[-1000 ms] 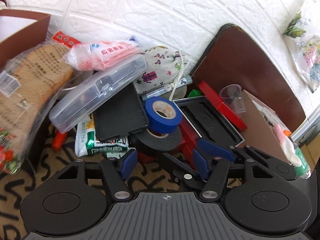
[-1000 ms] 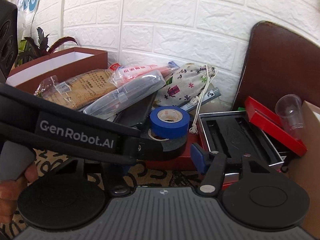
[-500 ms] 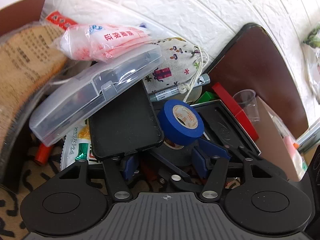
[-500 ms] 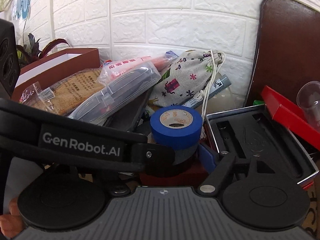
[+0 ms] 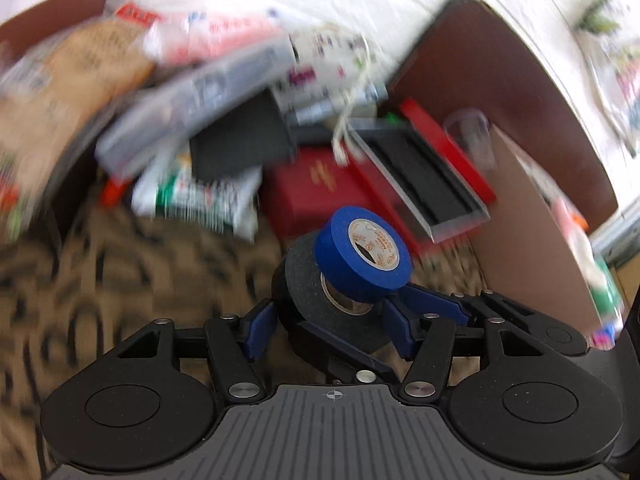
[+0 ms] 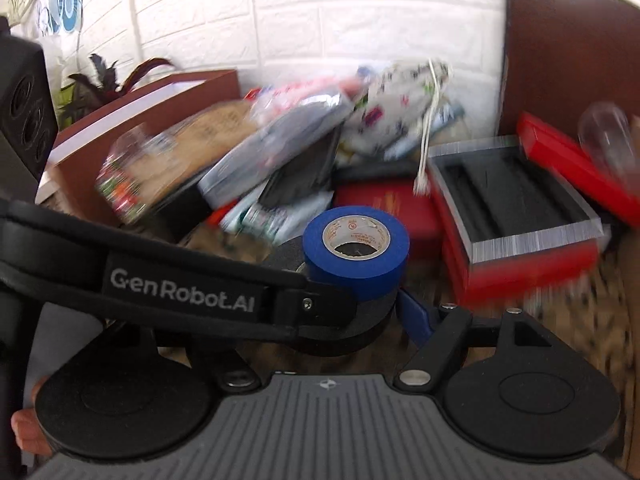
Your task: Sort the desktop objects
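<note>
Wall: a white wall of moulded brick-pattern panels (image 6: 320, 20) closes the scene behind the desk.
Desk cover: a tan cloth with black squiggles (image 5: 120, 288) lies under everything, and we see it smeared by motion blur.
Board: a dark brown board with a rounded top (image 5: 500, 80) stands at the right, in front of the wall.
Heap: packets, a clear flat plastic case (image 5: 192, 112) and a printed drawstring cloth bag (image 6: 400, 92) pile up at the back (too blurred for us to read any label).
Red case: an open red case with black foam lining (image 6: 512, 200) sits to the right of the heap, with a flat red box with gold print (image 5: 320, 184) just beside it.
Left gripper: the left gripper (image 5: 328, 328) has its jaws set wide. We see both blue pads (image 5: 260, 330) pressed against the sides of a wide, matte black tape roll (image 5: 304, 276), holding it.
Right gripper: the right gripper (image 6: 340, 322) reaches in across the left one. One blue pad sits just beside the same roll, but the other finger is hidden behind the left gripper's strap, so we cannot tell whether it grips.
Black tape: the roll sits tilted between the fingers of both grippers, in front of the flat red box.
Blue tape: a smaller blue tape roll with a pale cardboard core (image 5: 340, 252) rests on top of the black one, touching it.
Cup: a clear plastic cup (image 5: 468, 128) stands by the red case's far edge.
</note>
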`<act>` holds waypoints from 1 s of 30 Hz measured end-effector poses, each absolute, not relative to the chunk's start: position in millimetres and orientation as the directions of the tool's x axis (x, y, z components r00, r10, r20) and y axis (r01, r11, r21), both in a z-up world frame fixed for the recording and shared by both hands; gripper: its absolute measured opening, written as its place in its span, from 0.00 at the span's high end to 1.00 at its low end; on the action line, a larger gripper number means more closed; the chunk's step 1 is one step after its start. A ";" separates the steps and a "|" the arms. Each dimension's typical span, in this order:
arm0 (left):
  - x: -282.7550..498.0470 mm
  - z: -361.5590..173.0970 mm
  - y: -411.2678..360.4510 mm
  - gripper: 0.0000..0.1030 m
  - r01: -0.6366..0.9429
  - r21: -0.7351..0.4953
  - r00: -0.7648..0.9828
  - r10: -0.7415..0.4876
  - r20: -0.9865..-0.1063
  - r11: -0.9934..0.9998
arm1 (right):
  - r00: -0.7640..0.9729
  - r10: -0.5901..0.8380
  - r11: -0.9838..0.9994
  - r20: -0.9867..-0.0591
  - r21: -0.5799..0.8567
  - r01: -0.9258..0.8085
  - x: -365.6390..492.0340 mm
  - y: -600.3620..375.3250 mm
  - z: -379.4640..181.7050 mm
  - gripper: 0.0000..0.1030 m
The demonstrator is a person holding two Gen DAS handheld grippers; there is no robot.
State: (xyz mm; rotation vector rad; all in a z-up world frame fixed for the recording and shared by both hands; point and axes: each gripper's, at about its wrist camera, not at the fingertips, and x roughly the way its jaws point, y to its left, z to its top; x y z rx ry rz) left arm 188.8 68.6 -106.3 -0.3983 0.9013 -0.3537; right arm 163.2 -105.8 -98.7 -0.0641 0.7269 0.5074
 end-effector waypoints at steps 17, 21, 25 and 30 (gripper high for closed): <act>50.3 -108.7 46.9 0.27 0.118 -0.406 0.554 -0.399 -0.731 0.906 | 0.557 0.475 0.854 -0.681 0.205 -0.479 16.4 -142.8 -94.5 0.24; 51.8 -100.1 39.4 0.27 0.143 -0.380 0.567 -0.390 -0.725 0.914 | 0.586 0.473 0.860 -0.658 0.200 -0.469 11.9 -149.5 -90.0 0.27; 53.9 -97.1 33.7 0.26 0.159 -0.376 0.566 -0.396 -0.723 0.913 | 0.595 0.462 0.869 -0.657 0.202 -0.451 13.7 -152.3 -90.3 0.34; 52.0 -99.1 32.5 0.25 0.164 -0.349 0.571 -0.377 -0.729 0.923 | 0.583 0.451 0.874 -0.676 0.201 -0.443 15.9 -152.1 -93.3 0.39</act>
